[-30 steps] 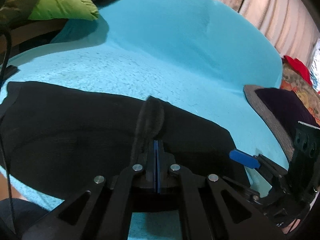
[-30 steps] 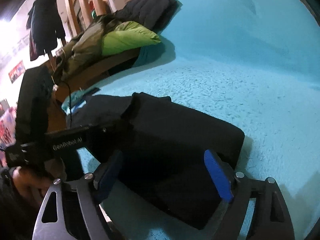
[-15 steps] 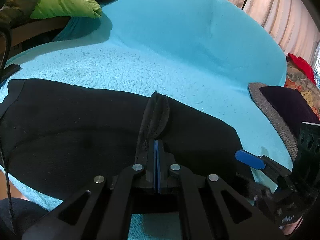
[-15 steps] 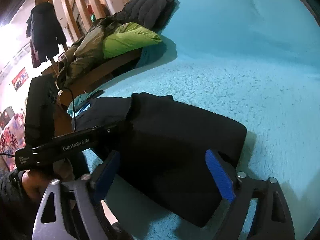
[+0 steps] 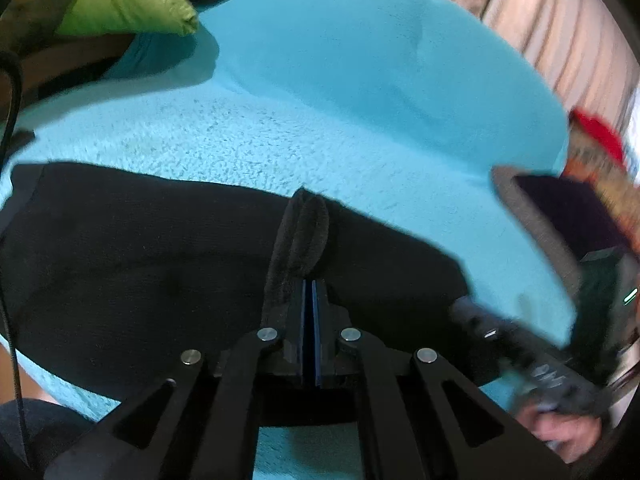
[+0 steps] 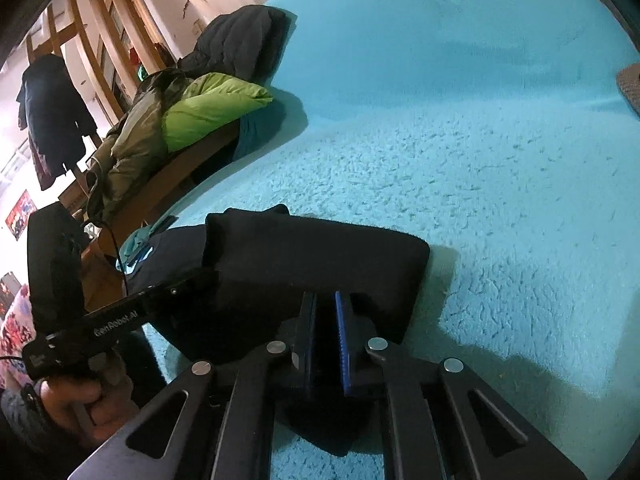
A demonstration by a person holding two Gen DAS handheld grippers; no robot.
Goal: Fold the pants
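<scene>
A: Left gripper (image 5: 308,292) clamped tight on a pinched ridge of the black pants (image 5: 140,248); right gripper (image 6: 325,312) nearly closed on their near edge. Pants lie part-folded on the turquoise bed (image 6: 500,200).

B: Mid-fold, I'd judge. Next: lift both, carry over evenly. Green jacket (image 6: 212,108) well apart, cushion (image 5: 560,216) near.

a fluffy turquoise blanket (image 6: 500,168) covers the whole bed, and at its far left edge a lime-green puffy jacket (image 6: 212,110) is heaped beside an olive one (image 6: 132,140), with a dark jacket (image 6: 240,44) bunched just behind them. a dark coat (image 6: 52,116) hangs on a wooden frame (image 6: 86,36) against the pale wall. in the left wrist view a dark cushion with a grey border (image 5: 560,220) lies at the blanket's right edge, a red item (image 5: 596,136) beyond it, and pale curtains (image 5: 560,36) hang behind.
</scene>
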